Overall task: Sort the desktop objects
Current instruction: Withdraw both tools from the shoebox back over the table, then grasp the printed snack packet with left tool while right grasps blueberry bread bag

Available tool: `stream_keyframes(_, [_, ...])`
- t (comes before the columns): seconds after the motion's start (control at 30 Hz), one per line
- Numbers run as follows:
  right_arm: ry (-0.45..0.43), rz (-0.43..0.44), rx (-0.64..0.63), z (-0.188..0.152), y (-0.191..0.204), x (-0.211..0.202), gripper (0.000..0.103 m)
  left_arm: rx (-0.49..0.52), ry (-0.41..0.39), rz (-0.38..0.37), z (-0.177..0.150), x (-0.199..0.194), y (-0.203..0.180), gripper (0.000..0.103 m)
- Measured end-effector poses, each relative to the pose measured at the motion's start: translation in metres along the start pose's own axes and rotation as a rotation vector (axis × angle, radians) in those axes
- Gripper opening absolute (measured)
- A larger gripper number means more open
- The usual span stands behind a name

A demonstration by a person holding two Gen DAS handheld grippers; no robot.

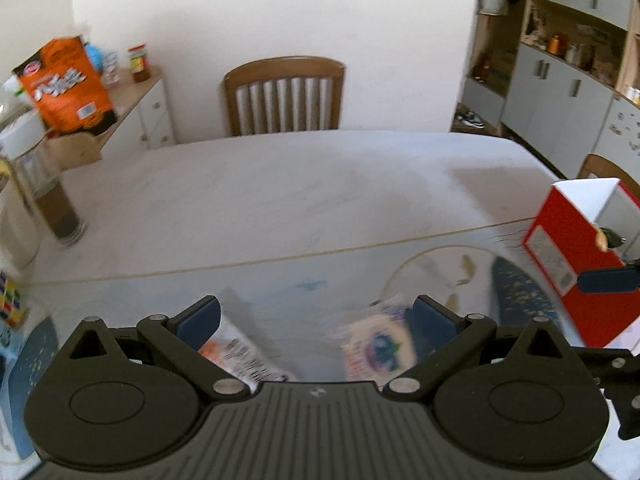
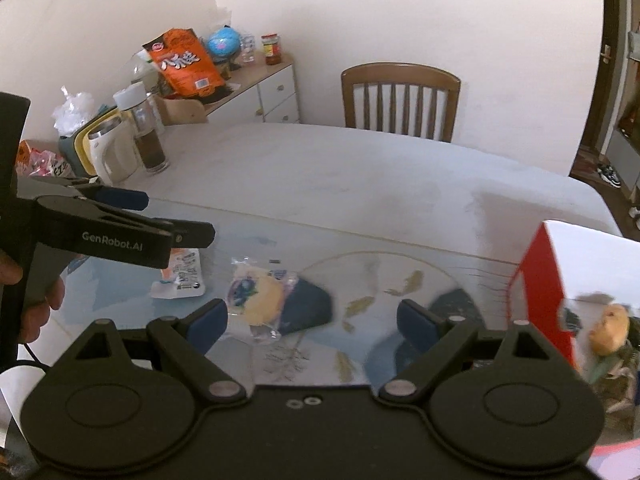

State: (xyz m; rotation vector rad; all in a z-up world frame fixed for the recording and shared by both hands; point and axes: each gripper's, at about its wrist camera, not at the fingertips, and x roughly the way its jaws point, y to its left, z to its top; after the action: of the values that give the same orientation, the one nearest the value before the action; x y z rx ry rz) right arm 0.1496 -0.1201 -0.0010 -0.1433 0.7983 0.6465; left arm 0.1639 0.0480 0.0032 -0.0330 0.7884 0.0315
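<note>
Both grippers hover open over two snack packets, red box waiting at 3 o'clock.

The left gripper and right gripper each have jaws spread wide with nothing between them. I count two packets on the glass-topped table: a blueberry pastry packet near centre and an orange-and-white sachet at about 9 o'clock of it. There is one red box, open-topped, already holding something I can't identify through the blur. To do this pick well, I'd bring the left gripper straight down over the pastry packet, centre the crinkly wrap between the pads, close gently so it doesn't squash, then lift clear before swinging toward the box.
</note>
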Motion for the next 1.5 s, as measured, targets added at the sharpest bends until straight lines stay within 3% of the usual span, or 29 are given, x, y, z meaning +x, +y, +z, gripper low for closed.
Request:
stream_keyframes(0.83, [0.091,0.024,-0.045,0.007,0.043,0.078,0.091,-0.077,0.057,0.089,-0.037,0.057,0.063,0.103])
stream_keyframes(1.5, [0.173,0.038,-0.061,0.007,0.053,0.129,0.087,-0.152,0.056,0.05,-0.052,0.082,0.072,0.102])
